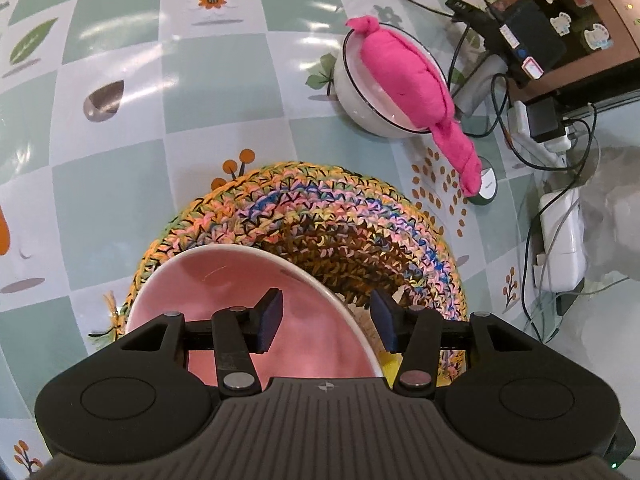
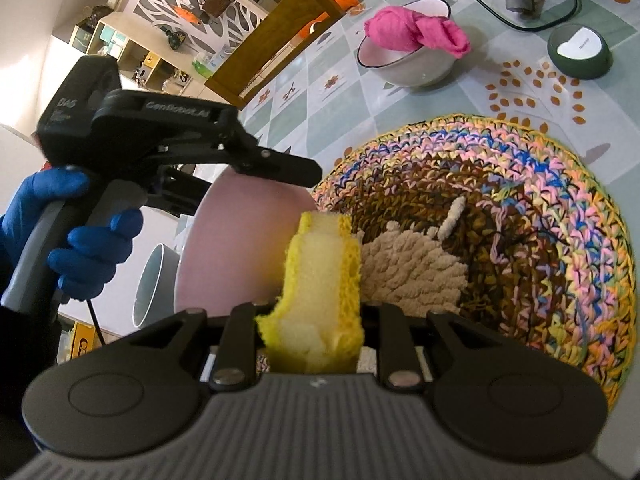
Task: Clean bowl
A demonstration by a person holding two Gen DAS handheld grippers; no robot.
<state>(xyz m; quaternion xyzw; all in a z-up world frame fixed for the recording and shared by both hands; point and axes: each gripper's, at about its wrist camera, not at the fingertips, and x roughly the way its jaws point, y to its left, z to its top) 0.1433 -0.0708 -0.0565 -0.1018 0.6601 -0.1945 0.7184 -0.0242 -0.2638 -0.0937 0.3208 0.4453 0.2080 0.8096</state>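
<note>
A glossy tabletop [image 1: 120, 128] covered in a pale green and white checked cloth with flower and leaf prints is seen. On it are set a round multicoloured crocheted basket [image 1: 360, 216], a white black-rimmed bowl [image 1: 356, 100], a small round dark green gadget [image 2: 580, 54], plus white power adapters [image 1: 560, 248] and black cables [image 1: 508, 136] off to one side.

pink bowl [image 1: 240, 280]: near side behind gripper | sponge [image 2: 320, 280]: base hidden

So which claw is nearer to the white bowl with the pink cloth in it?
Neither clearly. The left claw straddles the pink bowl's rim, and the right claw grips the yellow sponge beside it; the white bowl sits far beyond both.
</note>
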